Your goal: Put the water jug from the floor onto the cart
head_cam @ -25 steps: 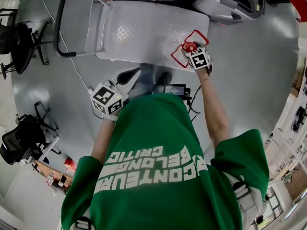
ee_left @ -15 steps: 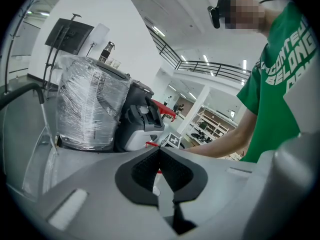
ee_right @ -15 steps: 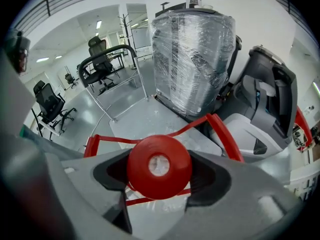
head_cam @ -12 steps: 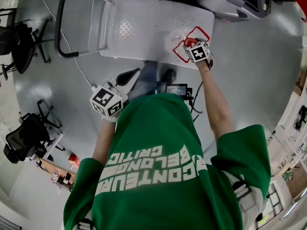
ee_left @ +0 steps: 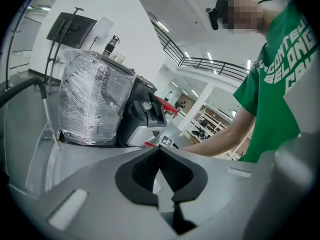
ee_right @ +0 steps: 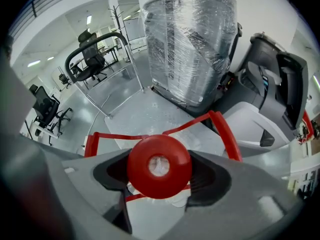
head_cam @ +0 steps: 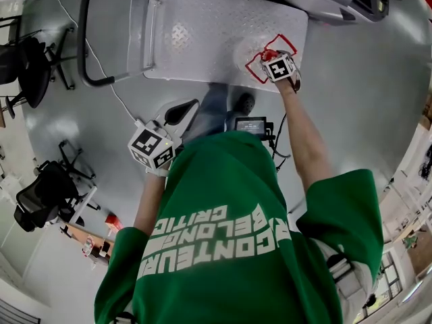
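Jug [ee_right: 159,166]: it sits under my right hand, over the near right corner of the cart [head_cam: 202,39], clear of the floor [head_cam: 351,113]. Its red cap faces straight up into the right gripper view, and its red handle [ee_right: 222,129] stands out on both sides of the neck.

Step in hand, by my judgement: placement on the deck, the final stage. I cannot confirm whether the base bears on the plate or hangs just above it, because the clear body hides that contact.

Next move calls for a straight lowering until the weight rests on the deck. The jaws then need to open wide enough to clear the cap, followed by a vertical lift-off so the jug is not tipped. The position is close to the deck edge, so a shift inward is advisable before release.

Right gripper [head_cam: 273,63]: the jaws are part open and clamped on the jug at the neck, one pad on each side just under the cap.

Left gripper [ee_left: 160,159]: the jaws are together and the tips meet, with nothing between them. It hangs low at my left side, well apart from the jug and near the cart's front edge.

Surroundings: a wrapped load [ee_right: 190,44] stands just beyond the far side of the deck, and the push bar [head_cam: 84,36] is at the far left end.
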Demonstrator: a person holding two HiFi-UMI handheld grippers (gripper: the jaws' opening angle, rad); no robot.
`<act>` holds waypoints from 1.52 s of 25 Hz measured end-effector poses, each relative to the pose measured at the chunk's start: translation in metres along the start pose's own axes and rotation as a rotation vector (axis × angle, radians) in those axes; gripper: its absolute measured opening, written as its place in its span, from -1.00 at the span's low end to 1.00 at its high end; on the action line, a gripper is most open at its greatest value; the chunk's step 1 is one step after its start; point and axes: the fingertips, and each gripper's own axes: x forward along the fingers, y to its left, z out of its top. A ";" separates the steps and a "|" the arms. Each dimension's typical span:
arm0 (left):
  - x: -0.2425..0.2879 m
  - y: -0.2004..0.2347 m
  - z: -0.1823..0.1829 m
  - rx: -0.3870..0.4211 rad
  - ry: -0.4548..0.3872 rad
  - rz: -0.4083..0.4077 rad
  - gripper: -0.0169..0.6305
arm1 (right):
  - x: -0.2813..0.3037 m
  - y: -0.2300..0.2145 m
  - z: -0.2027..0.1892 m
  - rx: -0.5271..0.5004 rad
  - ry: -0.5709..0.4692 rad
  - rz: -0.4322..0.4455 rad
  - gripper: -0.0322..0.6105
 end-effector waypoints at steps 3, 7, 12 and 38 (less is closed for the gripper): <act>-0.001 0.006 0.000 -0.004 0.006 0.005 -0.92 | 0.009 0.001 -0.001 0.014 0.010 -0.001 0.04; -0.001 0.014 -0.002 -0.010 0.017 0.005 -0.92 | 0.017 0.006 0.014 0.012 -0.049 0.009 0.04; -0.002 0.020 -0.003 -0.015 0.029 -0.008 -0.92 | 0.017 0.012 0.022 -0.006 -0.050 0.004 0.04; 0.021 0.018 0.025 0.089 0.083 -0.148 -0.92 | 0.016 0.033 0.013 -0.016 -0.062 0.027 0.04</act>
